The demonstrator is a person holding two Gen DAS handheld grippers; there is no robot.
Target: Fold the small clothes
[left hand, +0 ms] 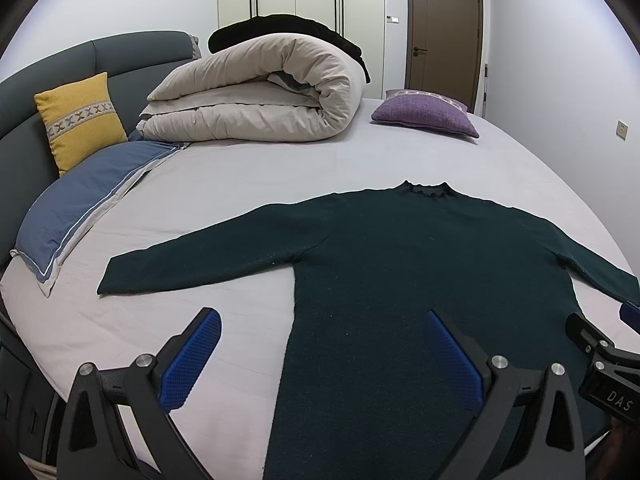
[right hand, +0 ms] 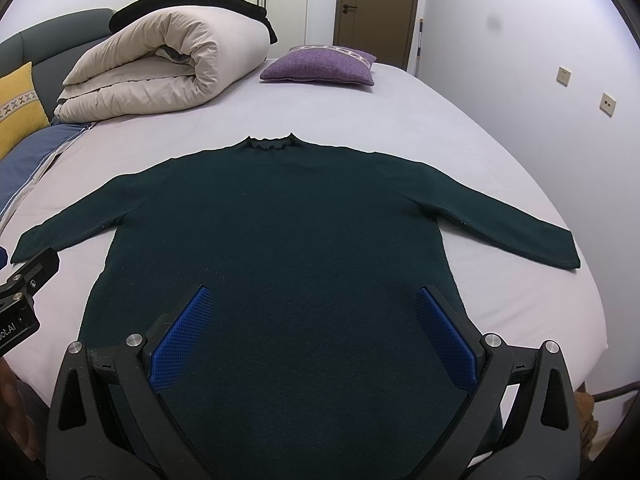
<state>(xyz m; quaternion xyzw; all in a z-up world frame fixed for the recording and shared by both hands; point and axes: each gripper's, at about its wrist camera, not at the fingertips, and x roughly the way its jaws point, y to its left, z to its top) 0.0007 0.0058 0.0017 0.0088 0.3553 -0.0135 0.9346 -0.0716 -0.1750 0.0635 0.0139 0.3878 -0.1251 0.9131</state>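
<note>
A dark green long-sleeved sweater [left hand: 400, 264] [right hand: 280, 216] lies flat on the bed, front down or up I cannot tell, collar pointing away, both sleeves spread out to the sides. My left gripper [left hand: 320, 320] hovers open above the sweater's lower left edge, one blue pad over the sheet and one over the cloth. My right gripper [right hand: 316, 296] hovers open above the sweater's lower body, nothing between its blue pads. The sweater's hem is hidden under the grippers. The right gripper's body [left hand: 600, 360] shows at the right edge of the left wrist view.
The bed has a pale lilac sheet [left hand: 248, 184] [right hand: 440, 128]. At its far side lie a rolled beige duvet [left hand: 260, 96] [right hand: 160, 68], a purple cushion [left hand: 424, 114] [right hand: 320, 64], a yellow cushion [left hand: 80, 120] and a blue pillow [left hand: 80, 208]. A wall stands on the right.
</note>
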